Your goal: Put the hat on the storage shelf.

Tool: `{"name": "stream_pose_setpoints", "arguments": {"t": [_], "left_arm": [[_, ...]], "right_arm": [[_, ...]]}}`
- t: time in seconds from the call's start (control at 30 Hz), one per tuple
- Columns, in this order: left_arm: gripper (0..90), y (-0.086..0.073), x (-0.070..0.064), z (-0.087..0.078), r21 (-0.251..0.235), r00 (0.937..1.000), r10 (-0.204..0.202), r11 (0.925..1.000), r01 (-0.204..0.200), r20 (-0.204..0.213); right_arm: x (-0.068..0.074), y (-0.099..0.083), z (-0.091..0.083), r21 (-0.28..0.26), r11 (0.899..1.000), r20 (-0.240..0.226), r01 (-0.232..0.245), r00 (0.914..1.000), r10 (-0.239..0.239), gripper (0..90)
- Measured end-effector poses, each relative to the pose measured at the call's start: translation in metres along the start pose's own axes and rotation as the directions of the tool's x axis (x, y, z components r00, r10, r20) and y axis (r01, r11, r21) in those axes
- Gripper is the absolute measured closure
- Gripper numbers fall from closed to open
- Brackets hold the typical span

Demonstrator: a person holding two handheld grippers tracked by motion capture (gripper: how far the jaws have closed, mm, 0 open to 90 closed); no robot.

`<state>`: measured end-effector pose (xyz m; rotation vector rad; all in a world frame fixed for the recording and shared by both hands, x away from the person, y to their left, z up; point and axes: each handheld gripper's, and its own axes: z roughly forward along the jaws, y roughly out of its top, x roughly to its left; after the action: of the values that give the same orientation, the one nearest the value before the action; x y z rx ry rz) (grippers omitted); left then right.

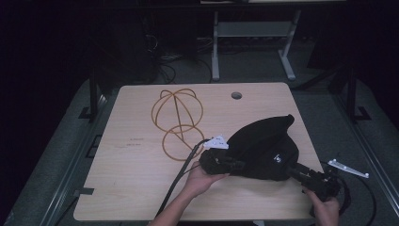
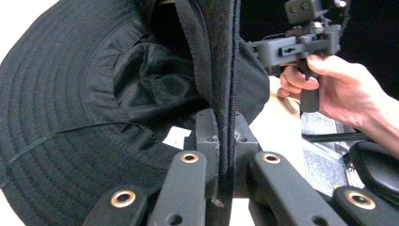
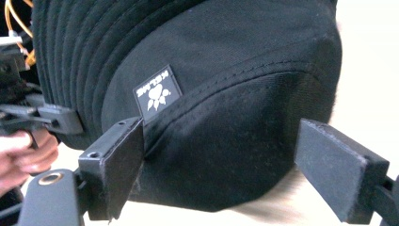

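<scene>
A black bucket hat (image 1: 263, 141) lies on the right half of the wooden table (image 1: 136, 179). My left gripper (image 1: 236, 165) is shut on the hat's brim; in the left gripper view the brim edge (image 2: 225, 94) runs upright between the closed jaws of that gripper (image 2: 224, 155), and the hat's inside (image 2: 141, 80) faces me. My right gripper (image 1: 294, 170) stands open at the hat's right side. In the right gripper view its pads (image 3: 117, 160) flank the lower crown (image 3: 226, 141), near a small paw label (image 3: 157, 94); that gripper (image 3: 226, 169) holds nothing.
An orange wire frame (image 1: 178, 120) of loops lies flat at the table's middle back. A round cable hole (image 1: 236, 95) sits near the far edge. The left gripper's black cable (image 1: 179, 176) trails to the front edge. Beyond the table stands a desk frame (image 1: 254, 42) on dark floor.
</scene>
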<state>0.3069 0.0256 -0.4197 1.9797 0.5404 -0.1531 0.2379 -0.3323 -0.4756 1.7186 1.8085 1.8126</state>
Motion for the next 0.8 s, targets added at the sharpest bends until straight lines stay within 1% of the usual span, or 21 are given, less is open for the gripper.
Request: {"name": "stream_pose_setpoints", "arguments": {"t": [0.03, 0.1, 0.13, 0.17, 0.2, 0.23, 0.27, 0.33, 0.37, 0.4, 0.43, 0.47, 0.5, 0.53, 0.57, 0.6, 0.63, 0.67, 0.8], "left_arm": [[85.7, 0.000, 0.000, 0.000, 0.000, 1.0000, 0.000, 1.0000, 0.000, 0.000], [85.7, 0.000, 0.000, 0.000, 0.003, 1.0000, 0.002, 1.0000, -0.002, 0.002], [85.7, 0.000, -0.001, 0.001, 0.008, 1.0000, 0.006, 1.0000, -0.006, 0.001], [85.7, 0.000, -0.001, 0.001, 0.008, 1.0000, 0.006, 1.0000, -0.006, 0.001], [85.7, 0.000, -0.001, 0.001, 0.010, 1.0000, 0.008, 0.9999, -0.008, 0.005], [85.7, 0.000, -0.001, 0.001, 0.012, 0.9999, 0.012, 0.9999, -0.012, 0.004], [85.7, 0.000, -0.002, 0.002, 0.016, 0.9999, 0.015, 0.9998, -0.015, 0.005], [85.7, 0.000, -0.002, 0.003, 0.022, 0.9997, 0.022, 0.9995, -0.022, 0.004], [85.7, 0.000, -0.002, 0.003, 0.021, 0.9997, 0.023, 0.9995, -0.024, 0.006], [85.7, 0.000, -0.002, 0.003, 0.021, 0.9997, 0.023, 0.9995, -0.024, 0.006], [85.7, 0.001, -0.003, 0.003, 0.025, 0.9996, 0.027, 0.9993, -0.027, 0.004], [85.7, 0.001, -0.003, 0.003, 0.027, 0.9995, 0.031, 0.9992, -0.031, 0.007], [85.7, 0.001, -0.003, 0.003, 0.027, 0.9995, 0.031, 0.9992, -0.031, 0.007], [85.7, 0.002, -0.003, 0.003, 0.029, 0.9994, 0.034, 0.9990, -0.035, 0.008], [85.7, 0.002, -0.003, 0.003, 0.029, 0.9994, 0.034, 0.9990, -0.035, 0.008], [85.7, 0.003, -0.004, 0.003, 0.029, 0.9992, 0.039, 0.9988, -0.039, 0.006], [85.7, 0.003, -0.004, 0.003, 0.028, 0.9990, 0.043, 0.9986, -0.044, 0.004], [85.7, 0.004, -0.004, 0.002, 0.029, 0.9988, 0.049, 0.9984, -0.049, 0.004], [85.7, 0.004, -0.004, 0.000, 0.032, 0.9988, 0.049, 0.9983, -0.049, 0.000]], "right_arm": [[0.000, 0.000, 0.000, 0.000, 1.000, 0.000, 0.000, 1.0000, 0.000, 15.8], [-0.002, 0.001, 0.003, 0.007, 0.999, -0.009, -0.031, 0.9995, 0.031, 15.9], [-0.004, 0.001, 0.005, 0.006, 0.999, -0.021, -0.054, 0.9983, 0.054, 18.8], [-0.004, 0.001, 0.005, 0.006, 0.999, -0.021, -0.054, 0.9983, 0.054, 18.8], [-0.004, 0.001, 0.006, 0.008, 0.998, -0.027, -0.062, 0.9977, 0.062, 20.8], [-0.005, 0.002, 0.008, 0.013, 0.997, -0.038, -0.070, 0.9968, 0.070, 23.9], [-0.005, 0.002, 0.011, 0.013, 0.998, -0.055, -0.062, 0.9965, 0.063, 32.1], [-0.004, 0.003, 0.013, 0.026, 0.997, -0.059, -0.075, 0.9953, 0.076, 38.6], [-0.002, 0.003, 0.014, 0.023, 0.998, -0.052, -0.062, 0.9966, 0.063, 44.6], [-0.002, 0.003, 0.014, 0.023, 0.998, -0.052, -0.062, 0.9966, 0.063, 44.6], [0.000, 0.004, 0.014, 0.024, 0.998, -0.047, -0.055, 0.9973, 0.056, 50.0], [0.003, 0.005, 0.016, 0.021, 0.999, -0.040, -0.028, 0.9988, 0.028, 59.9], [0.003, 0.005, 0.016, 0.021, 0.999, -0.040, -0.028, 0.9988, 0.028, 59.9], [0.007, 0.007, 0.018, 0.030, 1.000, -0.020, 0.003, 0.9998, -0.002, 71.4], [0.007, 0.007, 0.018, 0.030, 1.000, -0.020, 0.003, 0.9998, -0.002, 71.4], [0.007, 0.007, 0.019, 0.027, 1.000, -0.017, 0.016, 0.9997, -0.016, 74.4], [0.008, 0.008, 0.020, 0.031, 0.999, -0.015, 0.020, 0.9997, -0.019, 78.4], [0.010, 0.009, 0.021, 0.033, 0.998, -0.005, 0.044, 0.9990, -0.044, 85.6], [0.011, 0.011, 0.021, 0.023, 0.998, 0.003, 0.061, 0.9981, -0.061, 87.5]]}}
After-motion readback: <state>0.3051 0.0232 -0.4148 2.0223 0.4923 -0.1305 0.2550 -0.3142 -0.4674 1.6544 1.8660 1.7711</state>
